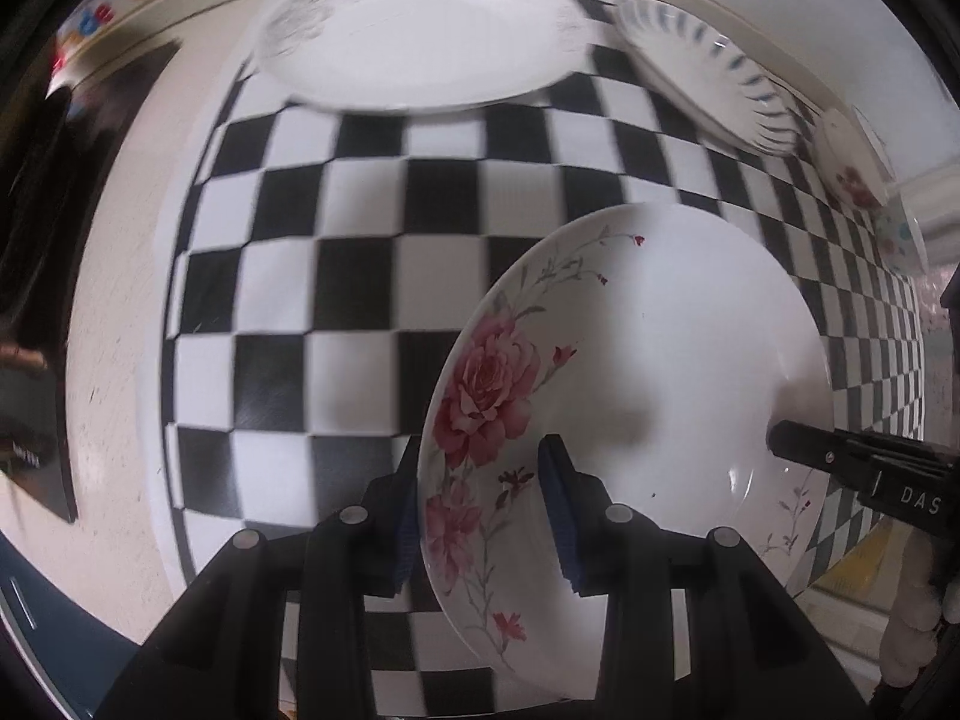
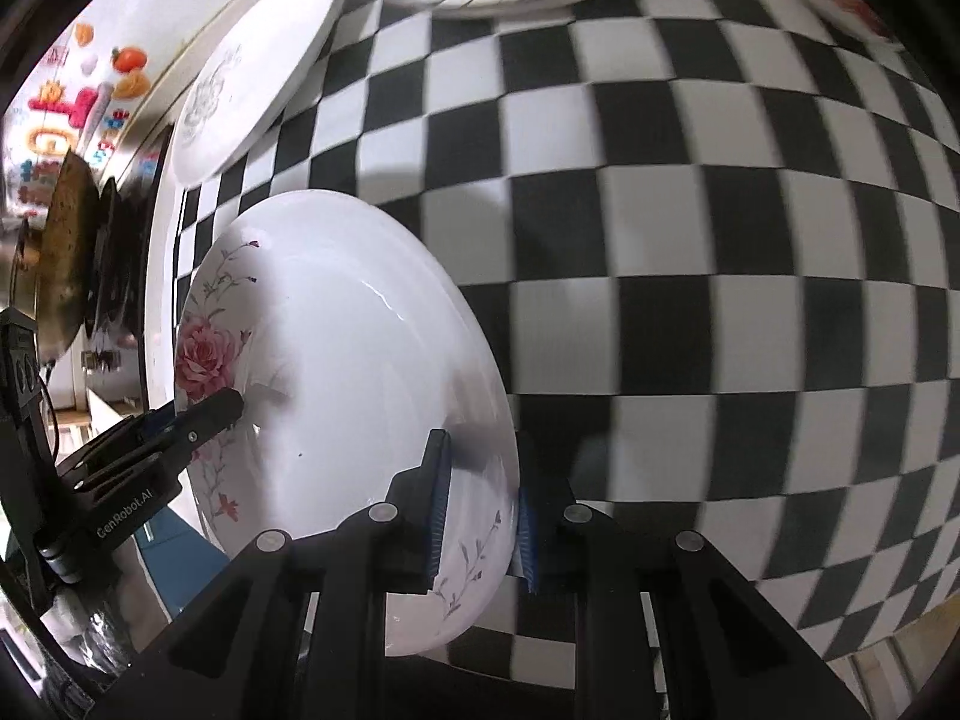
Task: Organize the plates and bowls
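left gripper (image 1: 480, 516) pinching the rose plate (image 1: 660, 360) rim, lower centre | right gripper (image 2: 480, 516) clamped on the opposite rim, so plate's carried over the checkered cloth (image 1: 360, 252) | white plate (image 1: 420, 30) sits top of frame | risk imo: uneven pull, glossy rim slips out and drops

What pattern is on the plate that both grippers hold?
Pink roses with thin grey-green stems on white, along the plate rim; clearest in the left wrist view.
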